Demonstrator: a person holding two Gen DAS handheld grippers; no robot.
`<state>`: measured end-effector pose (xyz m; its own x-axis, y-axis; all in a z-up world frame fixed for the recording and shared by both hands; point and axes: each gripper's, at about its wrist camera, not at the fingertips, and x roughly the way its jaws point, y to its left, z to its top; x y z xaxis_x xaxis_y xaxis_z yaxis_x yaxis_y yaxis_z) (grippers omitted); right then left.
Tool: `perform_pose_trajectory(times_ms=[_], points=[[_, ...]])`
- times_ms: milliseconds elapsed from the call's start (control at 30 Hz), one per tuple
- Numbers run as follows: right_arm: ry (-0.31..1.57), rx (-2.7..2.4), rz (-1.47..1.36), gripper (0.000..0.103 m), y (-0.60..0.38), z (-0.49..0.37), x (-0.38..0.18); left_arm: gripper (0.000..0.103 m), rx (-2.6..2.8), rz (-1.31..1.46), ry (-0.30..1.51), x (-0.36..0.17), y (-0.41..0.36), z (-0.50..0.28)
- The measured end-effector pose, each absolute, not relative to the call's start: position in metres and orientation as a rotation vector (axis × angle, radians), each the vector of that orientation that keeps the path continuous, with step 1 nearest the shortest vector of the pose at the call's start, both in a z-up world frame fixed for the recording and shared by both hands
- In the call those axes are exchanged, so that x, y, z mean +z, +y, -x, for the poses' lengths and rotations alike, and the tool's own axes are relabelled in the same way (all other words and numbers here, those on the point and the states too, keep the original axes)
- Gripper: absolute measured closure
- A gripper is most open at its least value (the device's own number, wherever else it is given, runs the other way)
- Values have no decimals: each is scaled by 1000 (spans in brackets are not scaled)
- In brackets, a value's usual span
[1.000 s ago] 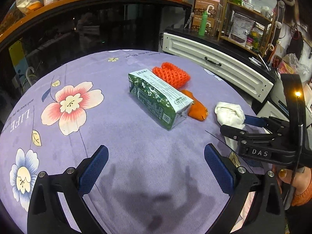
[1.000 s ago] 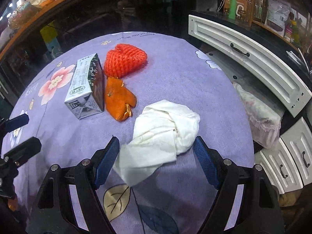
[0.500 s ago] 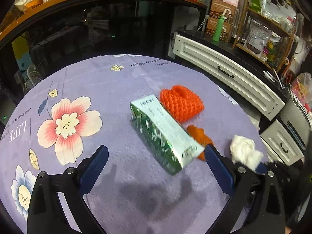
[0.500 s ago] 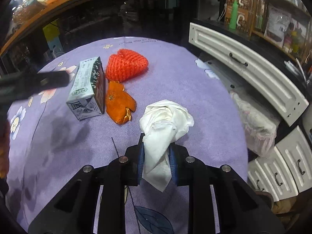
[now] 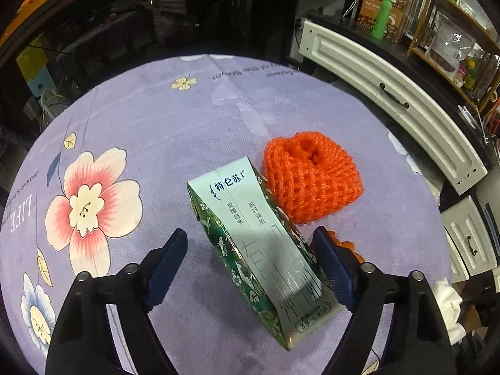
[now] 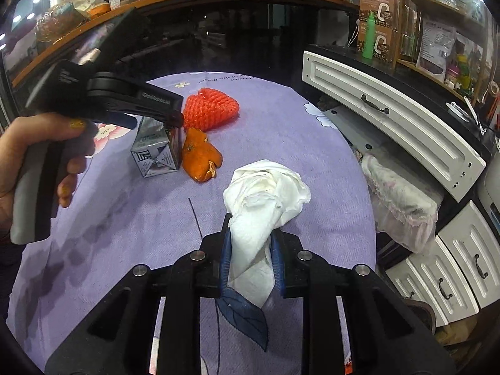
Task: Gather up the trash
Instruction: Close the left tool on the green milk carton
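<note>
The right gripper [image 6: 250,250] has its jaws narrowed tight on a crumpled white tissue [image 6: 265,193]. The left gripper [image 5: 250,250], jaws wide and just closing in, straddles the green milk carton [image 5: 259,243] lying on the purple flowered worktop [image 5: 156,118]; one pad looks against it, the other apart. Orange mesh [image 5: 312,178] crowds beside the carton, orange peel [image 6: 200,159] next to it. White drawers [image 6: 390,131] stand beyond.

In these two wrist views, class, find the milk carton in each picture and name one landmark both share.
Left wrist: milk carton low centre, between the left gripper fingers.
Right wrist: left of centre, under the left gripper.
Shared landmark: orange foam net beside it.
</note>
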<state>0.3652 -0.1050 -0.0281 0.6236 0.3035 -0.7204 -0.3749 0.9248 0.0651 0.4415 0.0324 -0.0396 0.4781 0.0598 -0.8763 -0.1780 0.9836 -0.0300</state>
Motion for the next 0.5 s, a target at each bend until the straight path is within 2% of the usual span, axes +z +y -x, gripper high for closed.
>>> perform_pose_trajectory(times_ms=[67, 100, 233, 367, 500], points=[[800, 391, 92, 80, -105, -362, -27, 28, 147, 119, 1073, -42, 32, -443], [795, 392, 88, 80, -105, -360, -26, 33, 146, 114, 1077, -43, 32, -444], [789, 396, 71, 80, -109, -352, -24, 36, 147, 117, 1075, -43, 34, -439], [776, 399, 44, 80, -117, -341, -23, 52, 130, 139, 1060, -41, 40, -423], [764, 402, 23, 80, -124, -327, -23, 53, 101, 150, 1047, -40, 46, -396]])
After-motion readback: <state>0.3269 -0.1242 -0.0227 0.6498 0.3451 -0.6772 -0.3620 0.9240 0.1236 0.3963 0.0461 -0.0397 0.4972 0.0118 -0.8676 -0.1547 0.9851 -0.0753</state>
